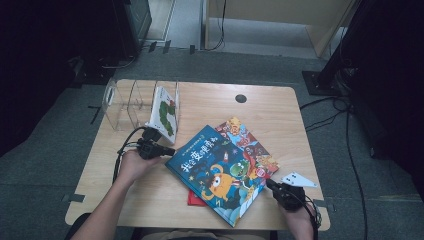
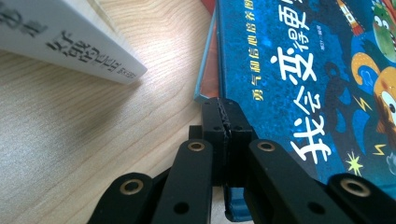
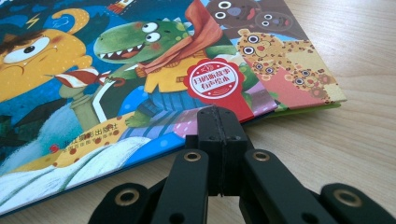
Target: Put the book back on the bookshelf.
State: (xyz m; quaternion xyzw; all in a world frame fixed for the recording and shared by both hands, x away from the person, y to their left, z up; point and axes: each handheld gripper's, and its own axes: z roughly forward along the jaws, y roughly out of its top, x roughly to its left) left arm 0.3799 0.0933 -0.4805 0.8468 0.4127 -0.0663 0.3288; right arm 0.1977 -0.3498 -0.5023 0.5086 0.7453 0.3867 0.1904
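High view: the blue book point(image 1: 220, 172) lies mid-table, long axis from 10 to 4 o'clock, between the left gripper point(image 1: 170, 150) at 10 and the right gripper point(image 1: 270, 184) at 4; both are clamped shut and empty.

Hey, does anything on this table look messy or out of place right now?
Yes. The blue book lies crooked on a sloppy pile, with other books fanned out beneath it and a red corner poking out. Only one white book leans in the clear rack.
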